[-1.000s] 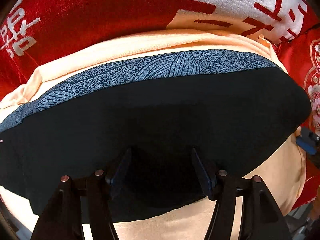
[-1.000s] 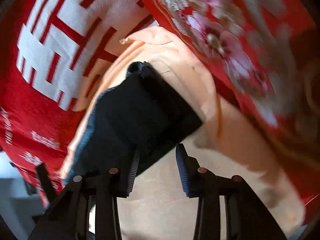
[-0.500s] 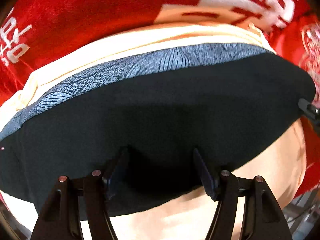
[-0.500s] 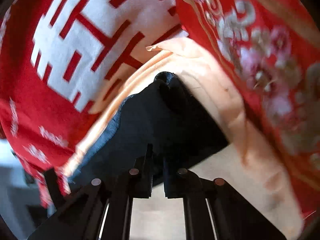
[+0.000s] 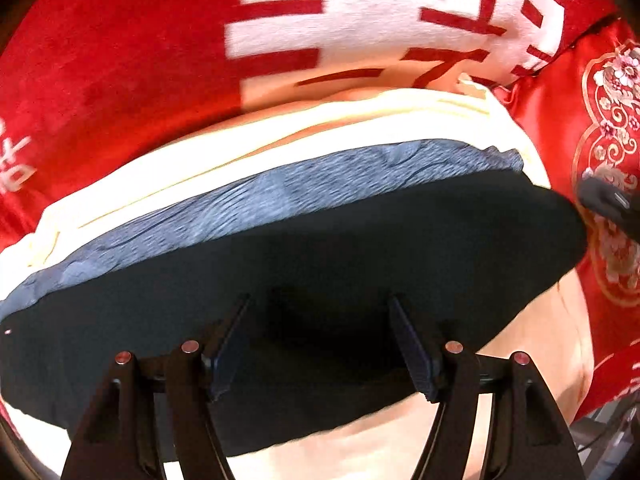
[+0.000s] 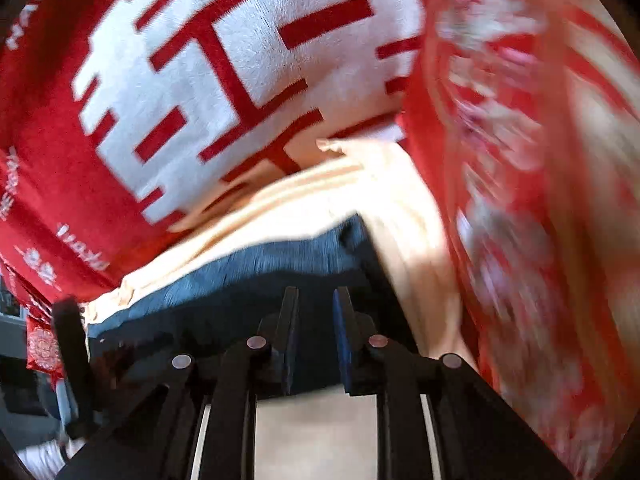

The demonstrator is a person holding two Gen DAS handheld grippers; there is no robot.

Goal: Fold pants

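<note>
The dark navy pants point(image 5: 320, 252) lie folded on a peach cloth point(image 5: 280, 148), with a blue-grey patterned band point(image 5: 280, 196) along their far edge. My left gripper point(image 5: 320, 340) is open, its fingers spread just over the near part of the pants. My right gripper point(image 6: 314, 328) is nearly shut on the near right edge of the pants point(image 6: 248, 284), with dark cloth between its pads. The right gripper's tip also shows at the right edge of the left wrist view point(image 5: 608, 200).
A red blanket with large white characters point(image 5: 360, 20) lies beyond the peach cloth. A red embroidered floral fabric point(image 6: 520, 200) lies to the right. The left gripper's dark finger point(image 6: 70, 344) shows at the left of the right wrist view.
My right gripper has closed on the pants' right edge and swung left with it. The left gripper has stayed open over the pants, shifting slightly.
</note>
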